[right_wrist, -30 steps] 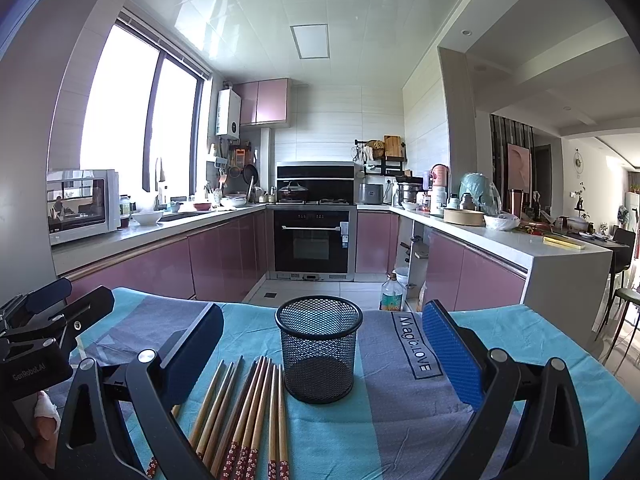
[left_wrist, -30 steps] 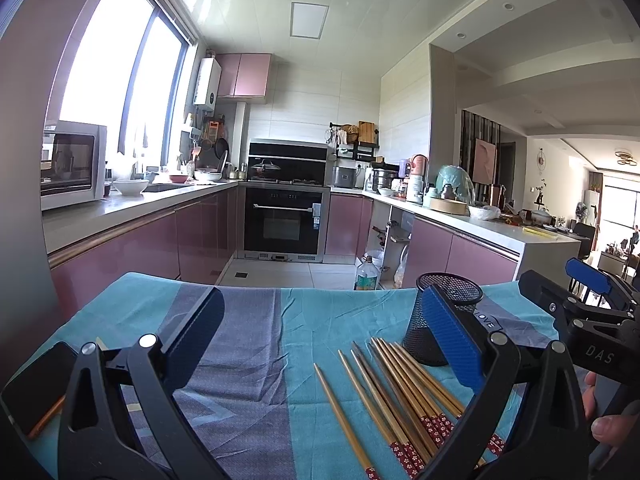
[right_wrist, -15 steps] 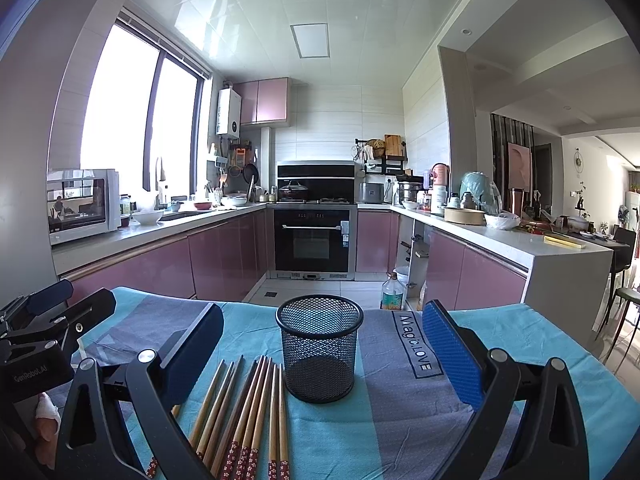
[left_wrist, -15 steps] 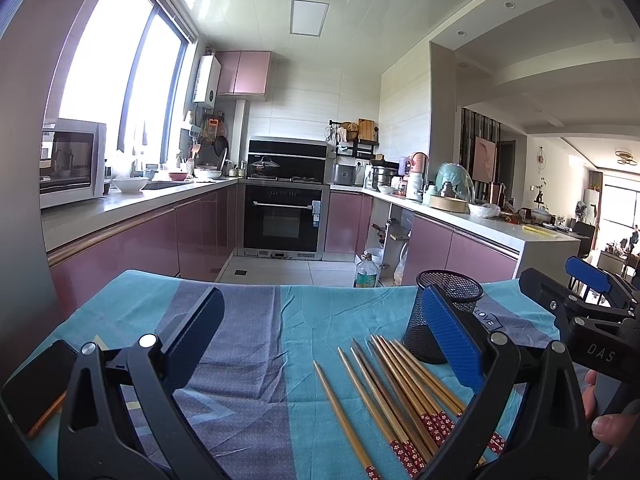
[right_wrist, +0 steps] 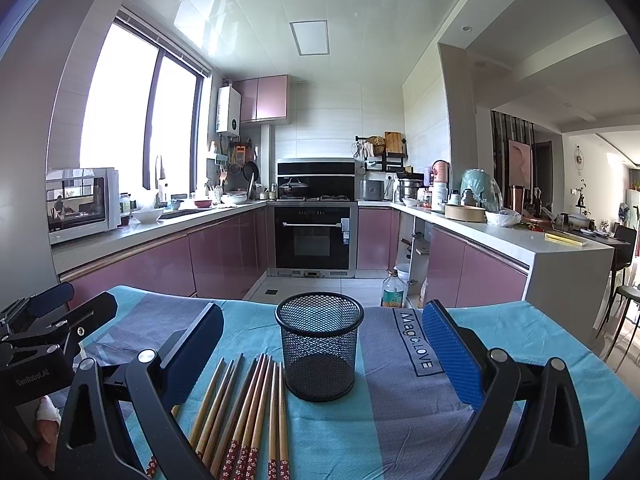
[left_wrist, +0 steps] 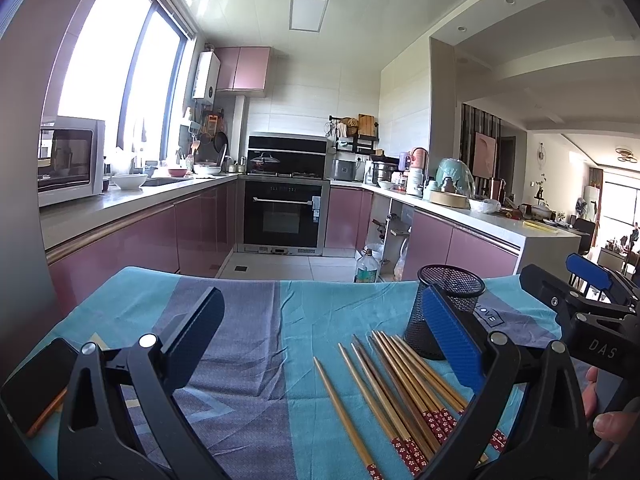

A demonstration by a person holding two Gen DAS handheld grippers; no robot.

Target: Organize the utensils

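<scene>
Several wooden chopsticks (left_wrist: 394, 392) with red patterned ends lie side by side on a blue and purple tablecloth (left_wrist: 256, 332). Behind them stands an empty black mesh cup (left_wrist: 442, 310). My left gripper (left_wrist: 320, 336) hovers open above the cloth, the chopsticks under its right finger. In the right wrist view the chopsticks (right_wrist: 244, 408) lie left of the mesh cup (right_wrist: 319, 344), which sits centred between the fingers of my open right gripper (right_wrist: 322, 344). Nothing is held by either gripper. The right gripper (left_wrist: 584, 292) shows at the left view's right edge, the left gripper (right_wrist: 60, 312) at the right view's left edge.
A dark phone (left_wrist: 36, 380) lies at the table's near left corner. Beyond the far table edge is a kitchen with pink cabinets (right_wrist: 224, 256), an oven (right_wrist: 316, 236) and a plastic bottle (right_wrist: 392, 290) on the floor. A person's fingers (left_wrist: 604, 420) hold the right tool.
</scene>
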